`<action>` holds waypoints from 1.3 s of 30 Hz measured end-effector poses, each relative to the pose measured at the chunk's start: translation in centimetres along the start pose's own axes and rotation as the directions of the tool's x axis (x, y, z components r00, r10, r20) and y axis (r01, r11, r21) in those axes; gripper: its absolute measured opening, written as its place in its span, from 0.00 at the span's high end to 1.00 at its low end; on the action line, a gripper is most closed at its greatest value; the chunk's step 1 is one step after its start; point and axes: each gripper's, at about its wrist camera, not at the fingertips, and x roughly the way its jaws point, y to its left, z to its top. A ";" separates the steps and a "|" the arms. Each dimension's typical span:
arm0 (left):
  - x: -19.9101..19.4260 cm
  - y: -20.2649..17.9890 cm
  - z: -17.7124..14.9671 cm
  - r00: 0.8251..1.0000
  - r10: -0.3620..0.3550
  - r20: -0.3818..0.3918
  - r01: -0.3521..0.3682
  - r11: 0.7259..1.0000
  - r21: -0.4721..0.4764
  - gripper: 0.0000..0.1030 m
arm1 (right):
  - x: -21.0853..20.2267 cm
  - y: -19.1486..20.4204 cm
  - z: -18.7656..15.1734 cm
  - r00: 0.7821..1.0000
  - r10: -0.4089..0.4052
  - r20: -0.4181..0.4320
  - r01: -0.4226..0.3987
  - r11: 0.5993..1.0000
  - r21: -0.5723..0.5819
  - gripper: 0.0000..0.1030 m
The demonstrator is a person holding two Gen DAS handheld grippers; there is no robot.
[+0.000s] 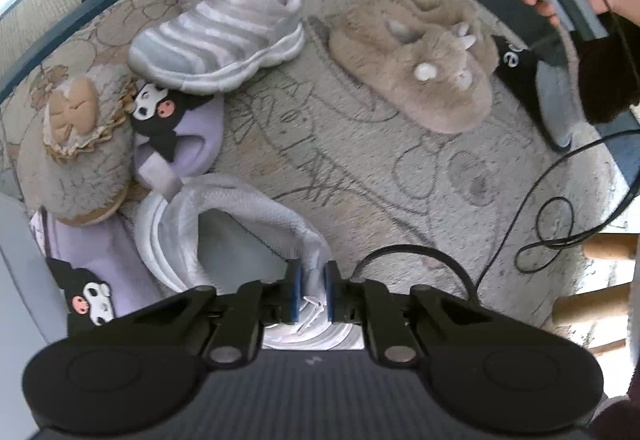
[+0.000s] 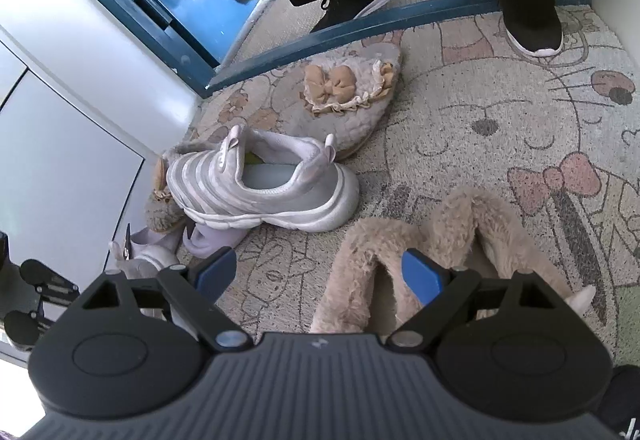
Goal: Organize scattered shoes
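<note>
Left gripper (image 1: pixel 311 290) pinching white sneaker (image 1: pixel 224 216) (right gripper (image 2: pixel 320 276) agape).

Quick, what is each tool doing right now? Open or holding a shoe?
Left tool: shut on the heel tab of the white sneaker.
Right tool: open, holding nothing, over the fluffy tan slippers.

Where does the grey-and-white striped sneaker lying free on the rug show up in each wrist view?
Left wrist: striped sneaker upper left of centre, toe pointing left, beyond the shut left gripper.
Right wrist: same sneaker left of centre, heel opening toward the camera.
Shared landmark: the fluffy beige slippers, right of the sneaker in both views.
</note>
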 end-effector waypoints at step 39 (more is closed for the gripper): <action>-5.7 -5.2 1.6 0.946 0.107 0.305 0.046 0.890 -0.454 0.32 | 3.2 4.9 3.9 0.999 0.048 0.000 -0.048 0.998 -0.047 0.13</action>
